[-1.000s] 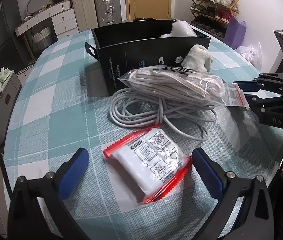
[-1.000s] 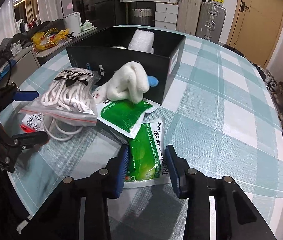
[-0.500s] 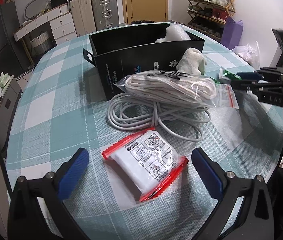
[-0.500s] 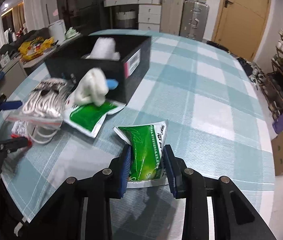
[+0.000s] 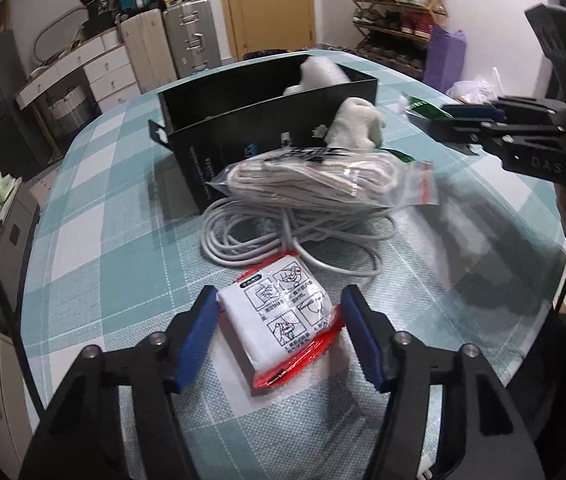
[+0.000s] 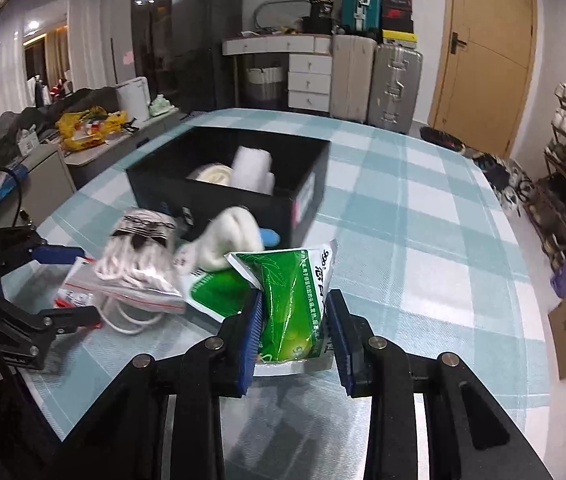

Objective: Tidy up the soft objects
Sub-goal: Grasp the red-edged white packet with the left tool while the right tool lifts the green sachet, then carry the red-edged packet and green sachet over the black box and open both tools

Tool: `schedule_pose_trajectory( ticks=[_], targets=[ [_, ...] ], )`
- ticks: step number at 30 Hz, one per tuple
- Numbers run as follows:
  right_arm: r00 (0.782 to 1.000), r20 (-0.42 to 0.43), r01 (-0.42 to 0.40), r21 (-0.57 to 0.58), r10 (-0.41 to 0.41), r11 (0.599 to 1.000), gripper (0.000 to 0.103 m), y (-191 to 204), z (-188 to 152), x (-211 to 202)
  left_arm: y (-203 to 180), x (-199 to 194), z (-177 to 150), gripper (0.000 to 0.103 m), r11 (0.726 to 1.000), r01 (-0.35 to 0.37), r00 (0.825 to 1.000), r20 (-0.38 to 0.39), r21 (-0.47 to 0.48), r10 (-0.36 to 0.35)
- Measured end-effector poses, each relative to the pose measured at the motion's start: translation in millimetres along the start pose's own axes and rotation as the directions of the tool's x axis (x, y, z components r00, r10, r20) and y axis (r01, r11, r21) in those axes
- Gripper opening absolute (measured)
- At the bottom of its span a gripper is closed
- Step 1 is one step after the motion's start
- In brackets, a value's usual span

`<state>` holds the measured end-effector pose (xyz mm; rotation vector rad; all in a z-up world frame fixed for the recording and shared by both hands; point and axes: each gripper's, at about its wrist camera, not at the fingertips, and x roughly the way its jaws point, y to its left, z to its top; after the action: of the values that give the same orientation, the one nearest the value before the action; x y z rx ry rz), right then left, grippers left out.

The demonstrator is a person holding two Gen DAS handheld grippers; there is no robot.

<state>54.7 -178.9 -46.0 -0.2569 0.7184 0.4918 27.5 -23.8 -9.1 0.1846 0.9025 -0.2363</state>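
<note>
- Blue pads on my left claw [image 5: 279,334] are just closing in on the red-edged white packet [image 5: 283,314]; the left pad is touching its edge, while the right pad is just beside its red seam, so I cannot tell whether it is pinched.
- That packet is lying on the checked tablecloth [image 5: 95,264], touching the coil of white cable [image 5: 295,236] behind it.
- A clear bag of white cord [image 5: 323,184] is resting on the cable, against the black box [image 5: 243,128].
- My right claw [image 6: 293,330] is clamping a green pouch [image 6: 293,300], holding it tilted upward above the cloth.
- A second green pouch [image 6: 211,292] is lying flat just left of it, under a white plush toy [image 6: 229,242].
- The box is holding a white foam roll [image 6: 253,170] and a pale round thing.
</note>
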Motion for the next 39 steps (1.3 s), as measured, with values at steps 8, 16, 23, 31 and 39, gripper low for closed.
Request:
schedule_pose_trajectory(
  ticks=[8,16,23,31,39],
  targets=[
    [0.999,0.047,-0.008,-0.003,0.008,1.000,0.032,3.2,2.5,-8.2,-6.0,-10.7,1.6,0.055,0.999,0.001,1.000,0.014,0.036,-0.002],
    [0.998,0.063,-0.010,-0.003,0.010,1.000,0.032,3.1,2.6,-12.2,6.7,-17.0,1.0,0.055,1.000,-0.018,1.000,0.017,0.025,0.017],
    [0.996,0.085,-0.010,0.002,0.010,1.000,0.032,1.5,3.7,-15.1,23.6,-28.3,2.2,0.055,0.999,-0.038,0.998,0.053,-0.026,0.040],
    [0.989,0.145,-0.028,0.017,0.025,0.999,0.032,4.2,6.5,-26.4,33.6,-52.5,10.7,0.055,0.995,-0.044,0.983,0.176,-0.091,0.059],
    [0.976,0.212,-0.072,0.079,0.054,0.994,0.032,6.8,14.5,-34.6,36.5,-72.8,21.6,0.055,0.991,-0.037,0.955,0.287,-0.128,0.073]
  ],
)
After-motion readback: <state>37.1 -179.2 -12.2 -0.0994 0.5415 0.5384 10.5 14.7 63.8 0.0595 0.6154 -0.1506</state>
